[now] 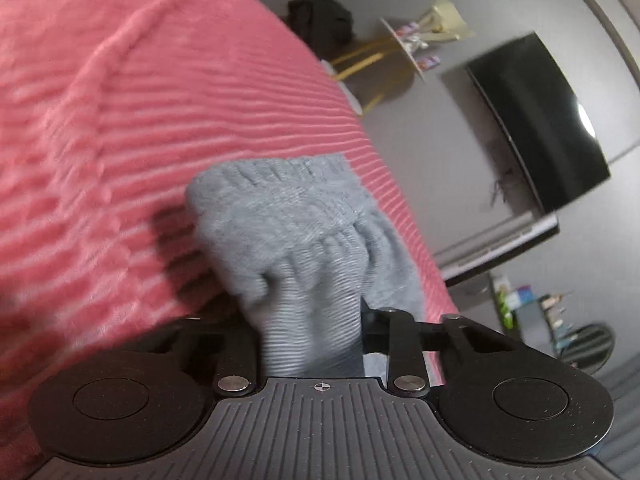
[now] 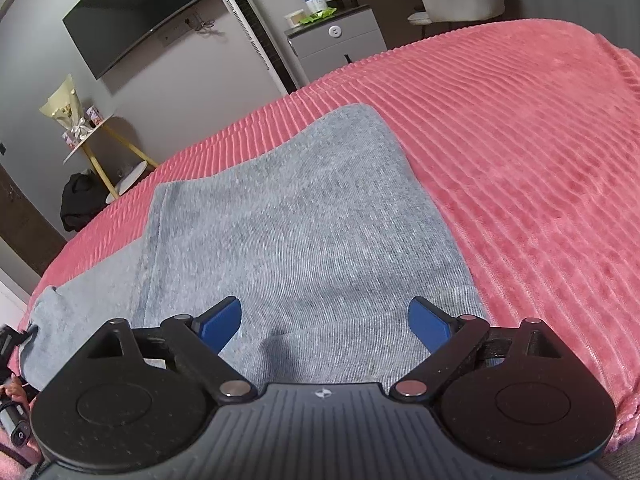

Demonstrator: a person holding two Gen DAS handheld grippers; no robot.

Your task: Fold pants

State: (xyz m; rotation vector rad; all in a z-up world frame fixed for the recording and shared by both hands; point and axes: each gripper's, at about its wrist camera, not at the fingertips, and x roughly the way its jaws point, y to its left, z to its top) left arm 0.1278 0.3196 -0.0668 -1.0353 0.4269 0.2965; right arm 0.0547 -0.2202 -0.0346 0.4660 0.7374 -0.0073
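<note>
My left gripper (image 1: pixel 312 332) was clenched on the ribbed cuff end of the one pair of grey pants (image 2: pixel 304 224), lifting that bunched leg above the pink ribbed blanket (image 2: pixel 520 152). The rest of the pants lay flat on the blanket, partly folded over. My right gripper (image 2: pixel 326 322) hung released above the fabric, its two blue pads (image 2: pixel 220 322) spread wide, touching nothing. Beyond the bed hung one dark wall screen (image 2: pixel 136 12); a side table (image 2: pixel 88 144) held a bouquet and small boxes, labels too small to read.
</note>
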